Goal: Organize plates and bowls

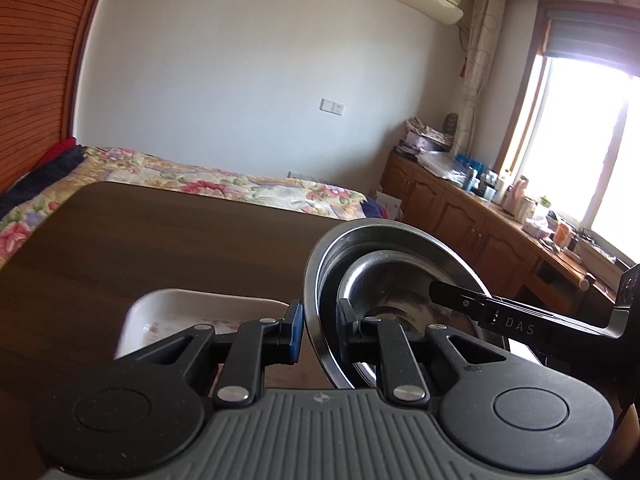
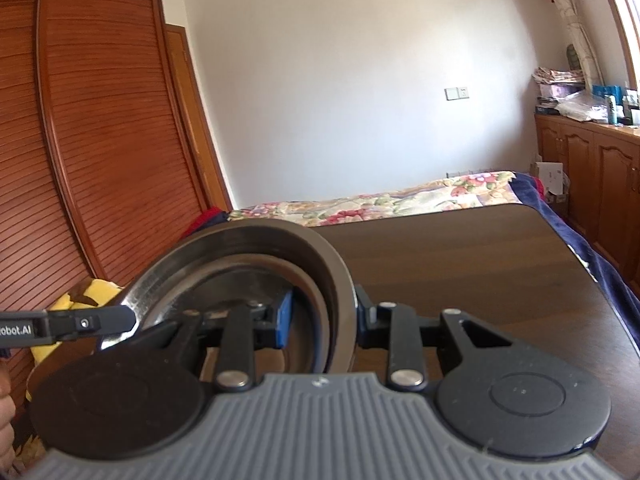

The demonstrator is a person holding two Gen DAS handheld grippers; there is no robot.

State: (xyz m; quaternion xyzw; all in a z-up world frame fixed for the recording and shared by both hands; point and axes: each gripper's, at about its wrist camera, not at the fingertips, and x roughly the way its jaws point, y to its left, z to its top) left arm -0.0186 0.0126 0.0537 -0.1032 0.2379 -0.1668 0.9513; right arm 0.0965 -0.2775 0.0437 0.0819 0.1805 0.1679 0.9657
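Behind both claws (image 1: 320, 328) (image 2: 324, 320), steel bowl's (image 1: 396, 264) base seems hidden.

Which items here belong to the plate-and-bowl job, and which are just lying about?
Job:
- large steel bowl, gripped at its rim by the left hand-held gripper and right hand-held gripper
- smaller steel bowl nested inside
- white dish on the table

Lying about:
- floral bedspread
- cluttered sideboard
- wardrobe

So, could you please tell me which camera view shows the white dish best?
The left wrist view: the white dish sits on the dark table, left of the left hand-held gripper, its far rim and inside visible, its near part hidden by the gripper. The right wrist view does not show it at all.
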